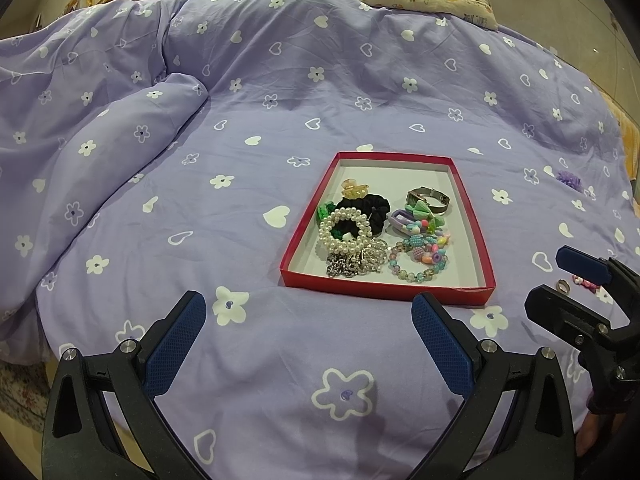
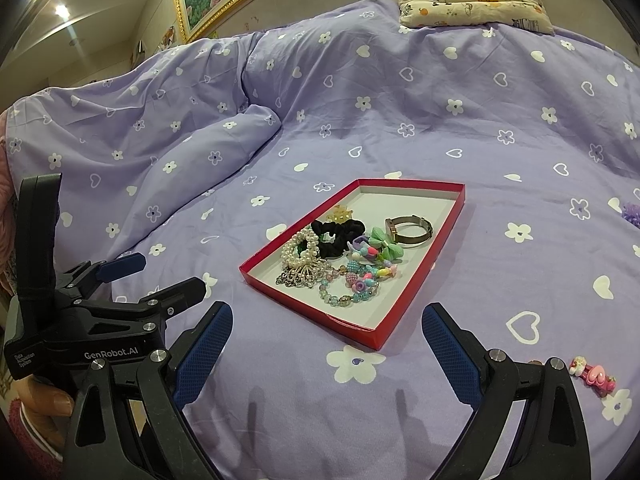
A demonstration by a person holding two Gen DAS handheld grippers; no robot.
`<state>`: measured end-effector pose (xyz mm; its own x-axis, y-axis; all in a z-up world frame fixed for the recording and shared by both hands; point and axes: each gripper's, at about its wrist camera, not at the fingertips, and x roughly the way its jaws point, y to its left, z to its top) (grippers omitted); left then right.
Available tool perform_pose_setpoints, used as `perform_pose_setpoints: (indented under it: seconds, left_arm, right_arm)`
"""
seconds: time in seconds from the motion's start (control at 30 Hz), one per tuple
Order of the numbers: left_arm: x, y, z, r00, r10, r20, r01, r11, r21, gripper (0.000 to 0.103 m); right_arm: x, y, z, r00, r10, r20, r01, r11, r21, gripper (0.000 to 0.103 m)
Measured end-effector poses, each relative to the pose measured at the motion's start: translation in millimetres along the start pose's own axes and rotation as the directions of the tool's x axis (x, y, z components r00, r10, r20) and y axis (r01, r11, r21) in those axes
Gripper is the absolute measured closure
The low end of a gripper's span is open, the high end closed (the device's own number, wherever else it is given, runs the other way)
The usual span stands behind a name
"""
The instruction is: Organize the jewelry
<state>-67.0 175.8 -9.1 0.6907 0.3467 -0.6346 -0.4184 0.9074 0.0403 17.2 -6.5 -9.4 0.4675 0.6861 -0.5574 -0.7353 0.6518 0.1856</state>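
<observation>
Remaining outside the red tray, the pink clip lies near right; the right gripper, fingers wide and empty, should be lowered squarely over it.

The left gripper is likewise spread wide.

my left gripper: jaws wide apart, empty, held low | my right gripper: jaws wide apart, empty, alongside

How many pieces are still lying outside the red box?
3 visible: a pink clip and a ring near the right gripper, a purple flower piece further right. More may be hidden.
</observation>
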Motion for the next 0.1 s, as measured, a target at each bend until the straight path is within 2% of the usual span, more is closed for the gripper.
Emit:
perform_pose_setpoints:
  seconds: [0.1]
  left_arm:
    - [0.9, -0.8, 0.4, 1.000, -0.002, -0.001, 0.002, 1.000, 0.001, 0.000]
  right_arm:
    - [-0.3, 0.3, 0.2, 1.000, 0.000, 0.000, 0.000, 1.000, 0.001, 0.006]
